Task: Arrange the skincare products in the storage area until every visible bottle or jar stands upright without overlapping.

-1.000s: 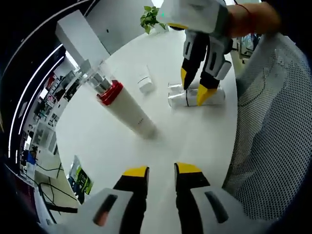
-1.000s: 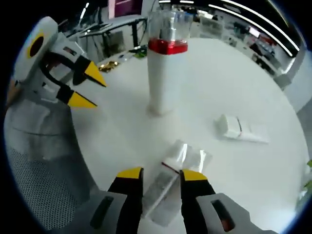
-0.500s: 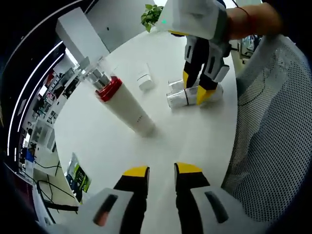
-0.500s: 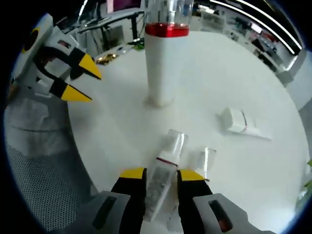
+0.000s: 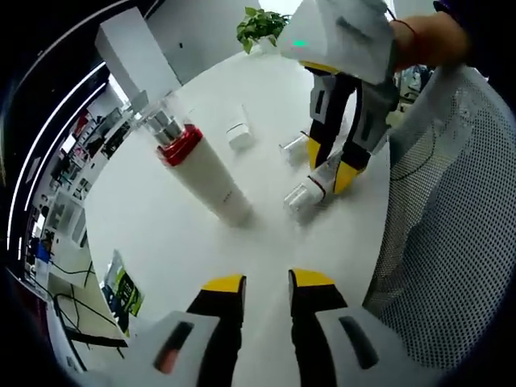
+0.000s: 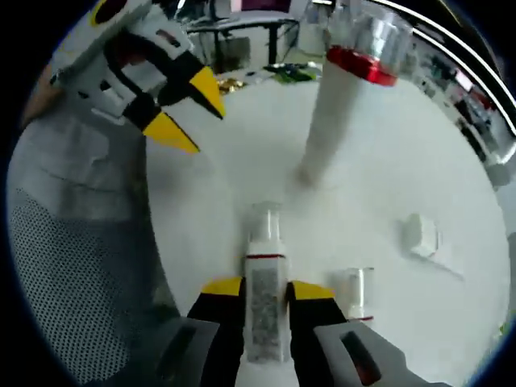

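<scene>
Clear small bottle [image 6: 263, 302] clamped between right gripper [image 6: 256, 289] jaws, lying tilted; next, tip it upright beside tall white bottle [image 5: 201, 167]. Left gripper [image 5: 266, 281] jaws apart, idle.

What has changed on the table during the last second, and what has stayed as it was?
The right gripper came down onto one of two small clear bottles lying side by side, closed on it and swung it away from the other. The tall white bottle stays upright, the white tube stays flat, and the left gripper remains open, holding nothing.
</scene>
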The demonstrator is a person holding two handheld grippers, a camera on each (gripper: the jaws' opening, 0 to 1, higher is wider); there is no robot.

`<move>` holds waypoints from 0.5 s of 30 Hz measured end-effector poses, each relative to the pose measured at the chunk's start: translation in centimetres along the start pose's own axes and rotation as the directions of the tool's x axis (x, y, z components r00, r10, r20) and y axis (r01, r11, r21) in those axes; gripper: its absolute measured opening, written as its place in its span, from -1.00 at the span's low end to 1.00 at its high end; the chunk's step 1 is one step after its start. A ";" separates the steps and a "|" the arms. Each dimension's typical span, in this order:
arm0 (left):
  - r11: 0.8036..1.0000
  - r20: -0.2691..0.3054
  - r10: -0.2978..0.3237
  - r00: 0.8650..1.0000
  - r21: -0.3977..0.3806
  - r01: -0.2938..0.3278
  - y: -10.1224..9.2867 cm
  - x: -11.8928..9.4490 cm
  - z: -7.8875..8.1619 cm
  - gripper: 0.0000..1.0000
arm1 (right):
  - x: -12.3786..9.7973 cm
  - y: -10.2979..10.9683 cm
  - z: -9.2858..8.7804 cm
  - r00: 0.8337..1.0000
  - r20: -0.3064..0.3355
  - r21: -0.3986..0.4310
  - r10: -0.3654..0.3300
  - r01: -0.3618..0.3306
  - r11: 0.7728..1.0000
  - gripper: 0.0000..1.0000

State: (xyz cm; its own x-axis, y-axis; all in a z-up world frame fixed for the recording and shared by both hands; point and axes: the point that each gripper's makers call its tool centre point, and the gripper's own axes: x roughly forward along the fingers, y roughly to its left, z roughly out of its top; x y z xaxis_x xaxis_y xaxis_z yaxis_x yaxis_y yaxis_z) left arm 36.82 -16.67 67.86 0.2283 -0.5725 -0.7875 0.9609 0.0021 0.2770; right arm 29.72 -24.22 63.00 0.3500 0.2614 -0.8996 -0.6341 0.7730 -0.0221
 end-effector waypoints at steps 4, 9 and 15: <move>0.999 0.001 -0.039 0.999 -0.018 0.039 -0.7 0.1 -0.1 -0.51 | 0.0 0.4 0.1 1.000 -0.021 -0.051 0.003 -0.004 0.999 -0.71; 0.985 0.064 -0.096 0.993 -0.140 0.104 -1.0 -0.3 0.9 -0.52 | -0.5 -0.1 -0.2 1.000 -0.027 -0.060 -0.002 0.000 0.998 -0.73; 0.935 0.140 -0.105 0.985 -0.323 0.145 0.0 -1.0 1.8 -0.59 | -1.7 -0.9 1.6 0.995 0.096 0.006 -0.016 0.015 1.000 -0.73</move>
State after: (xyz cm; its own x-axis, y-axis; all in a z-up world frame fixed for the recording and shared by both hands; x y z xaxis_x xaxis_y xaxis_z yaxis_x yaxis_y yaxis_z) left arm 36.35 -17.59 69.64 0.1023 -0.6786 -0.7274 0.9824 0.1839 -0.0334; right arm 30.75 -24.45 65.28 0.4247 0.3035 -0.8529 -0.6247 0.7801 -0.0335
